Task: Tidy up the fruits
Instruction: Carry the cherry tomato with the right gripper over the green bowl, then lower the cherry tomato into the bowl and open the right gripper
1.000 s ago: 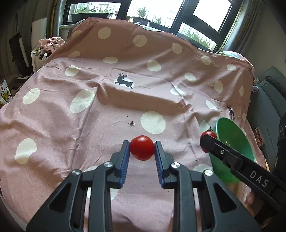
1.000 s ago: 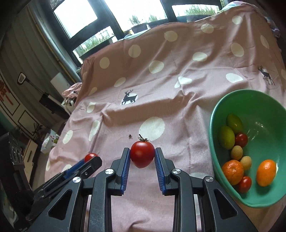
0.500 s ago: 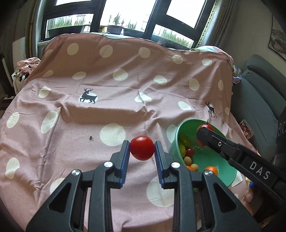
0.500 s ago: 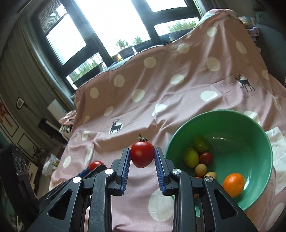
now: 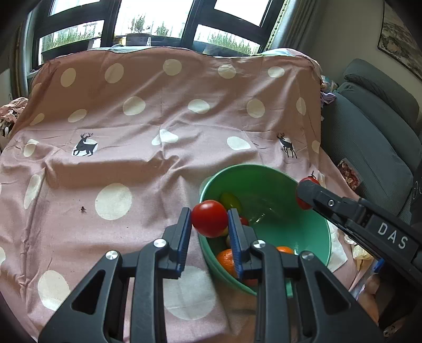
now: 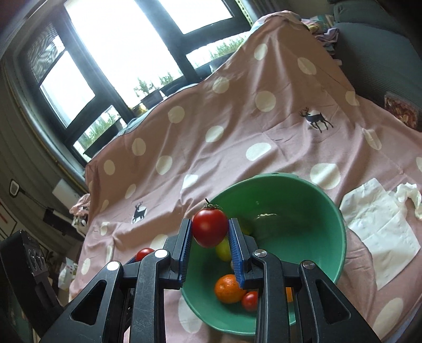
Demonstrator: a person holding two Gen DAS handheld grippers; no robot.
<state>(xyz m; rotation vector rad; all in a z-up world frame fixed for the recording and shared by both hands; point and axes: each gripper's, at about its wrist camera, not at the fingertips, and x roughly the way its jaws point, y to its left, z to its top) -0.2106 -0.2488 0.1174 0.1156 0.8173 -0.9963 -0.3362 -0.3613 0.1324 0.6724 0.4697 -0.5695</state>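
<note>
Pink cloth [image 6: 237, 137], white napkins [image 6: 379, 237] right-view only

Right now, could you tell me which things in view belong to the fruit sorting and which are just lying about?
Part of the job:
- tomato in the left tool
- stemmed tomato in the right tool
- green bowl
- orange in it

Lying about:
- white napkins
- spotted cloth

A home living room: a grey sofa [image 5: 369, 137] beside a table under a pink polka-dot deer-print cloth [image 5: 158, 126], black-framed windows [image 5: 147, 21] with potted plants outside, a framed picture [image 5: 401, 34] on the wall
</note>
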